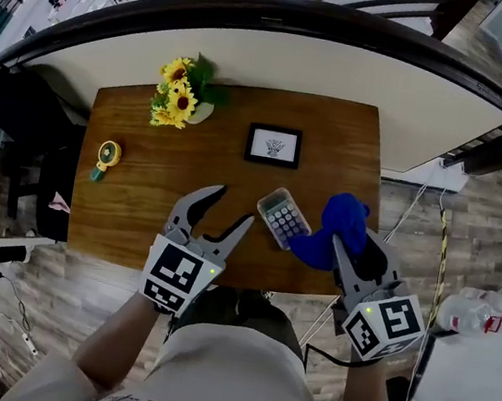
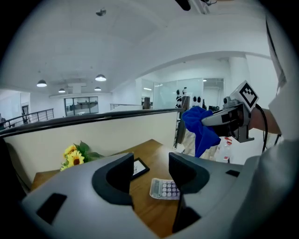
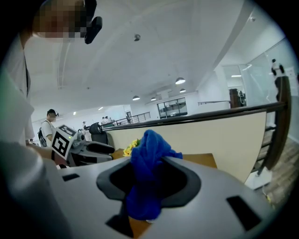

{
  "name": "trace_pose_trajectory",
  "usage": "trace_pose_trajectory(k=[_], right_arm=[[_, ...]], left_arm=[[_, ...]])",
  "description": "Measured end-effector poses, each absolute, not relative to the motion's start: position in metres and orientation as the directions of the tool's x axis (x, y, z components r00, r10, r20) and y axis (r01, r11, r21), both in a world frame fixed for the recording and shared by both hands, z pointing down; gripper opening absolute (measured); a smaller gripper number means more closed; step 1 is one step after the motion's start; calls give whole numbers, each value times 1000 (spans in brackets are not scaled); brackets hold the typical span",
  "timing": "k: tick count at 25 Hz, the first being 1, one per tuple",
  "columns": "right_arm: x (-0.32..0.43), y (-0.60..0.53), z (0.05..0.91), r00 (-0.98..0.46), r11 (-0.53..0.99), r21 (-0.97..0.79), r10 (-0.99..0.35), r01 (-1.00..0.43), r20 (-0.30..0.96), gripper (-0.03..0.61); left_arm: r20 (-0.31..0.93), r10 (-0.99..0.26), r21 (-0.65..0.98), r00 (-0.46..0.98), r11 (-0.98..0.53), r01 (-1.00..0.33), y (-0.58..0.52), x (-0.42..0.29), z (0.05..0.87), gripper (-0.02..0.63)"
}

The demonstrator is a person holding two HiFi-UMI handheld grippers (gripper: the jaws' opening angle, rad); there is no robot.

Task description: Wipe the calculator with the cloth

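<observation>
Wooden worktop (image 1: 137,215) recorded from above. Calculator (image 1: 283,217) is found lying flat, keys up and set askew, near the front edge and right of the middle. Blue cloth (image 1: 342,220) is bunched and pinched in the right tongs (image 1: 353,248), which are pressed onto it over the front right corner. In the head view the cloth's lower fold overlaps the calculator's right end. In the left gripper view the cloth is seen hanging in the air, clear of the worktop. Left tongs (image 1: 233,208) are held spread over the front edge, just left of the calculator, with nothing gripped; the calculator is seen on the wood beyond their gap, untouched. Sunflowers (image 1: 181,96) are noted by the back left corner, a small black frame (image 1: 273,145) at the back near the middle, and a yellow hand fan (image 1: 106,156) by the left edge, all well apart from the calculator.
</observation>
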State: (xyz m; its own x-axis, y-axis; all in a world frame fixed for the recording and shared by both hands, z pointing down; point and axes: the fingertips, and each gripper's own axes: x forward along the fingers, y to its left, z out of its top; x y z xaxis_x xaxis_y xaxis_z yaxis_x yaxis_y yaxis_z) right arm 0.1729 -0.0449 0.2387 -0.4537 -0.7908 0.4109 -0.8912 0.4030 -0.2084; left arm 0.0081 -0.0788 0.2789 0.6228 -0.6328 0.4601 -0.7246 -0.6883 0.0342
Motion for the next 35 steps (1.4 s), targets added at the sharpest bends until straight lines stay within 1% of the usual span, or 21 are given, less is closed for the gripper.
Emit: trace_pose_trajectory(k=[5, 10, 14, 19, 23, 28, 29, 31, 33, 35], right_arm=[[170, -54, 280, -466, 410, -224, -763, -884, 447, 149], [166, -69, 326, -481, 429, -222, -738, -876, 474, 149], [159, -76, 364, -493, 443, -224, -715, -868, 496, 149], [154, -81, 402, -505, 466, -214, -691, -858, 517, 150], [155, -85, 427, -506, 470, -215, -679, -856, 532, 150], [157, -88, 452, -501, 463, -218, -670, -859, 549, 150], [157, -89, 456, -500, 464, -218, -668, -859, 550, 150], [155, -90, 461, -502, 467, -216, -666, -857, 551, 150], [153, -91, 465, -505, 471, -215, -664, -855, 551, 150], [149, -92, 467, -509, 480, -211, -661, -851, 551, 150]], left_arm=[[523, -561, 141, 642, -686, -714, -90, 17, 334, 230], [550, -498, 256, 670, -664, -703, -102, 27, 394, 225], [573, -452, 352, 684, -617, -703, -106, 31, 444, 225], [596, -417, 401, 686, -586, -704, -109, 35, 493, 221], [587, -369, 471, 720, -568, -675, -110, 43, 518, 215], [574, -304, 547, 760, -548, -633, -107, 54, 535, 189], [579, -297, 546, 759, -551, -631, -107, 55, 537, 171], [597, -279, 533, 752, -562, -632, -108, 56, 540, 156], [617, -257, 522, 743, -573, -632, -107, 58, 543, 112], [623, -251, 521, 741, -574, -632, -106, 60, 544, 107]])
